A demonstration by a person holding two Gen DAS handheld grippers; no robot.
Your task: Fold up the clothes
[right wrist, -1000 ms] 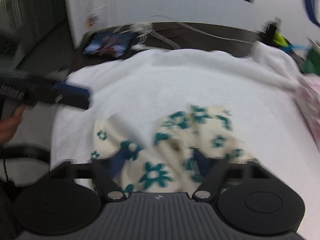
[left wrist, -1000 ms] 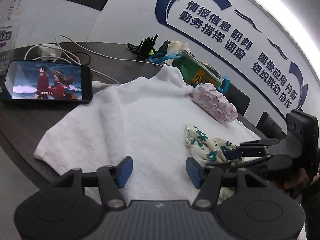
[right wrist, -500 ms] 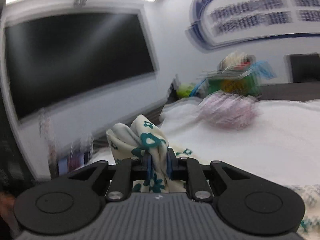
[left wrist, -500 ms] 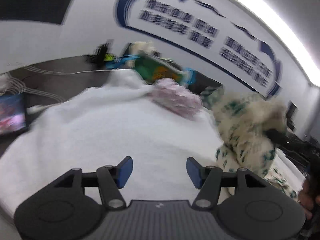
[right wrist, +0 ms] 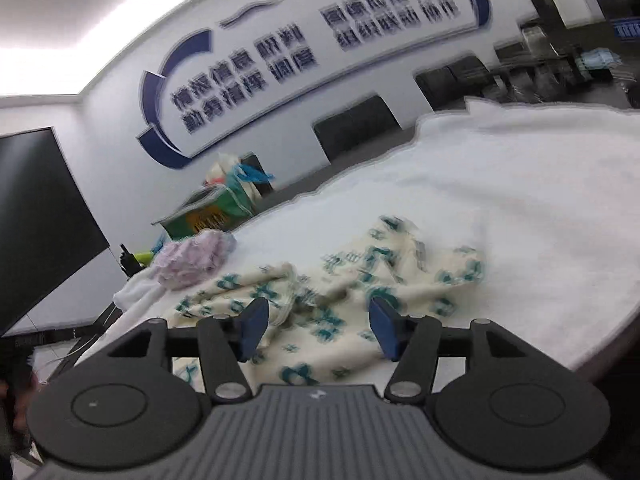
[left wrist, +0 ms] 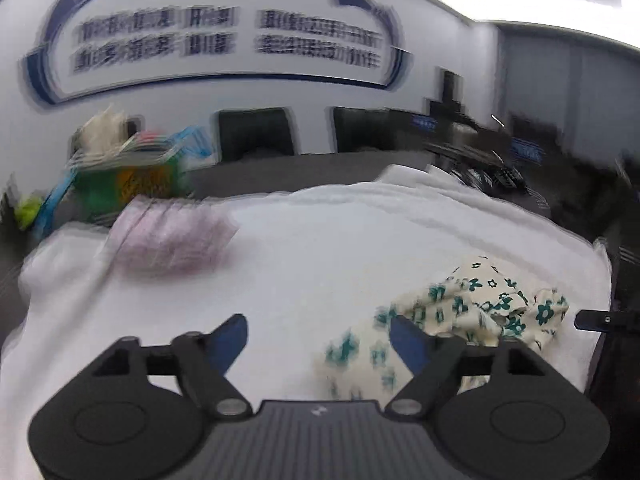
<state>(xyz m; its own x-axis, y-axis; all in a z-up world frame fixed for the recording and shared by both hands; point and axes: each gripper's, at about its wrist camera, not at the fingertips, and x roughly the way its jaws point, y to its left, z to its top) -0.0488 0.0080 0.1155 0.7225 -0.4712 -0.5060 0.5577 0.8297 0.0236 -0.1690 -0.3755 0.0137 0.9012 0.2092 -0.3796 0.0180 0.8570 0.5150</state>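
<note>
Right wrist alone shows dark screen (right wrist: 36,216).

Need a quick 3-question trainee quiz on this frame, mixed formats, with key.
1. True or false: the right gripper is shut on the floral garment.
2. What does the floral garment lie on? A) bare dark table B) white towel C) a chair
3. Fill in: the pink garment sits on the towel beside a ____ box.

Key
1. False. Its jaws stand open over the garment; the left gripper is open too.
2. B
3. green
</note>
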